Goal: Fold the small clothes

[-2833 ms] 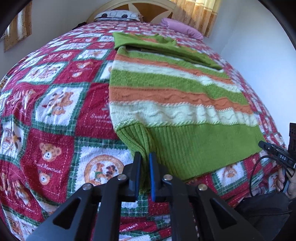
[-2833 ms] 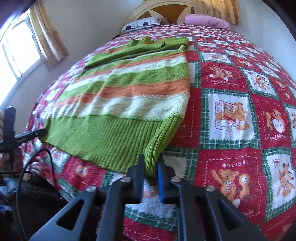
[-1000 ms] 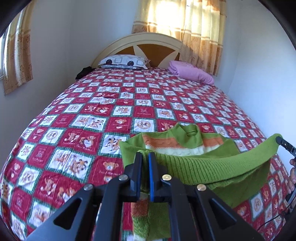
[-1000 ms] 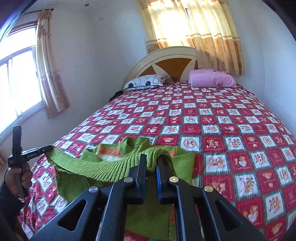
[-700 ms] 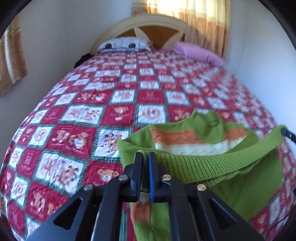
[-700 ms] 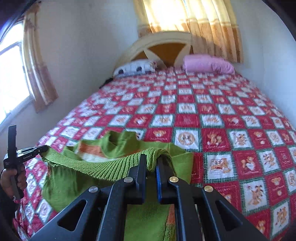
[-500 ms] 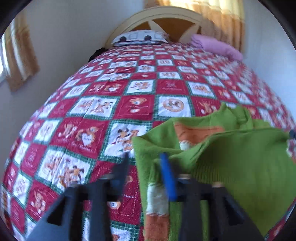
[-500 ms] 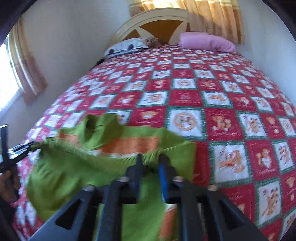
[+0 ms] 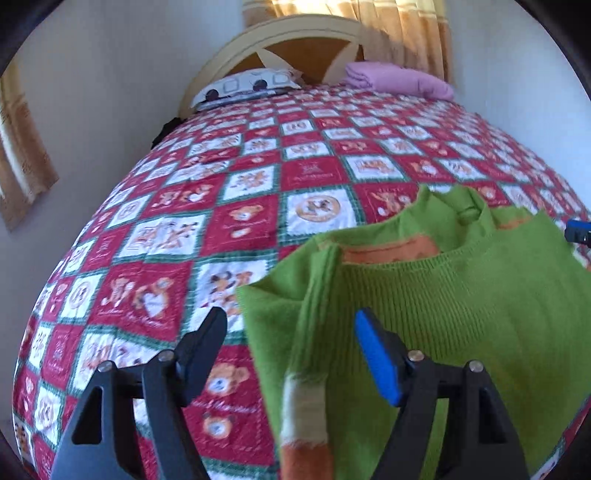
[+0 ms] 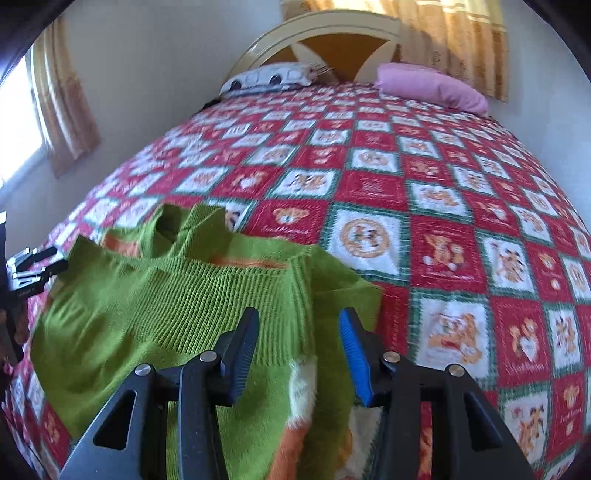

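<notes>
A green knitted sweater (image 9: pixel 461 317) with orange and cream stripes lies folded in half on the bed, its ribbed hem laid up near the collar (image 9: pixel 458 210). My left gripper (image 9: pixel 291 325) hovers over the sweater's left edge, jaws opening, pads clear of the cloth. In the right wrist view the same sweater (image 10: pixel 166 306) spreads to the left. My right gripper (image 10: pixel 299 325) hangs above its right edge, jaws opening, with the folded edge below the gap and not pinched. The left gripper's black tip (image 10: pixel 33 266) shows at the far left.
The bed carries a red, green and white teddy-bear quilt (image 9: pixel 236 218). A patterned pillow (image 9: pixel 247 85) and a pink pillow (image 9: pixel 399 79) lie by the cream headboard (image 10: pixel 321 33). Curtains hang behind and at the left. A wall runs along the bed's left side.
Both grippers carried the sweater's hem forward and down over its upper half, then opened and let it go. The hem now rests flat near the collar.
</notes>
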A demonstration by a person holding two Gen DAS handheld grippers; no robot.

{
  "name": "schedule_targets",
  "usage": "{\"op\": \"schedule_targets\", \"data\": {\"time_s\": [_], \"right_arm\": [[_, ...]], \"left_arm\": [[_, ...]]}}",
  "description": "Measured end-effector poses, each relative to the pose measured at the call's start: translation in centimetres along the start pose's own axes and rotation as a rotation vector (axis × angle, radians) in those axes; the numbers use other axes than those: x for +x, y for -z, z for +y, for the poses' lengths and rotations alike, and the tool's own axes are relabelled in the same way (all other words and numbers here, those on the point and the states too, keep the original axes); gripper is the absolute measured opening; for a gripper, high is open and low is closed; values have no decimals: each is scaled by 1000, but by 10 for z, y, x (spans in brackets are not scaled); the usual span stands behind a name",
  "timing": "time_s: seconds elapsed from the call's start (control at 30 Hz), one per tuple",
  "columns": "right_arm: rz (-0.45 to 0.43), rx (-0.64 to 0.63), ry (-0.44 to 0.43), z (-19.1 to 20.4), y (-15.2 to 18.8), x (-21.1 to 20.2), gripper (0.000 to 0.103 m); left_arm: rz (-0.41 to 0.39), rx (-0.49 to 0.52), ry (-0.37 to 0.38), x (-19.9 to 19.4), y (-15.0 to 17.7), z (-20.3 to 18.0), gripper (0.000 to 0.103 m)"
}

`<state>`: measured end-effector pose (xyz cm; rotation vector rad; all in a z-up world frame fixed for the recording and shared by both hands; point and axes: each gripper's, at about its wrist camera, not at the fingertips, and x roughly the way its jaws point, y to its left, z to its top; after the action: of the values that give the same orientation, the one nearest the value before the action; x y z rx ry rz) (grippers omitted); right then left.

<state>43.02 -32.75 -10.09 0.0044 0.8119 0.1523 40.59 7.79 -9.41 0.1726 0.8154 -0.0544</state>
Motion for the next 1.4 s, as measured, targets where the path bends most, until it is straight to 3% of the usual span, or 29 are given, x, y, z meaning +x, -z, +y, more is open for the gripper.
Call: {"op": "schedule_targets", "data": {"time_s": [0.03, 0.07, 0.1, 0.13, 0.2, 0.37, 0.47, 0.57, 0.67, 0.77, 0.8, 0.83, 0.87, 0.9, 0.97, 1.03, 1.17, 1.3, 1.37, 1.4], "right_arm": [[15, -17, 6, 3, 0, 6, 47], [38, -44, 22, 8, -1, 16, 47], [57, -79, 55, 13, -2, 25, 42], [64, -107, 91, 17, -2, 30, 7], [67, -138, 116, 23, -4, 35, 5], [-58, -104, 111, 16, -21, 5, 5], [-117, -52, 123, 7, -33, -2, 4], [-92, -21, 139, 4, -38, 10, 4], [-10, 2, 170, -1, -30, 36, 4], [62, 27, 189, -10, -18, 57, 5], [55, 35, 186, -12, -16, 57, 6], [48, 36, 178, -13, -16, 54, 15], [43, 31, 190, -12, -16, 49, 22], [37, 26, 218, -11, -17, 41, 34], [10, 38, 198, -8, -14, 21, 35], [-15, 73, 108, -6, -6, -6, 35], [-1, 97, 28, 3, 34, -48, 35], [88, 84, 28, 11, 74, -54, 35], [103, 86, 52, 13, 91, -57, 35], [102, 90, 24, 16, 99, -60, 35]], "left_arm": [[4, 11, -6, 5, -1, -3, 74], [15, 34, -14, 11, -1, -6, 58], [29, 52, -11, 14, -1, -8, 19], [54, 60, 9, 19, -1, -9, 6], [73, 40, 11, 20, -4, -5, 6], [-58, -45, 28, -9, -17, 12, 6], [-60, -67, 15, -2, -24, 13, 6], [-7, -63, 0, 24, -24, 9, 6], [66, -52, -33, 52, -17, 2, 11], [57, -36, -76, 51, -16, -4, 17], [48, -36, -82, 47, -15, -4, 33], [38, -40, -96, 42, -15, -2, 45], [27, -56, -116, 33, -14, 2, 71], [-5, -83, -128, 20, -12, 7, 78], [-48, -103, -98, -3, -7, 13, 78], [-71, -94, -66, -29, 6, 15, 78], [-82, -70, -40, -61, 45, 15, 91], [-41, -26, -42, -59, 75, 6, 91], [-28, -27, -57, -53, 85, 2, 91], [-17, -38, -51, -51, 89, 3, 91]]}}
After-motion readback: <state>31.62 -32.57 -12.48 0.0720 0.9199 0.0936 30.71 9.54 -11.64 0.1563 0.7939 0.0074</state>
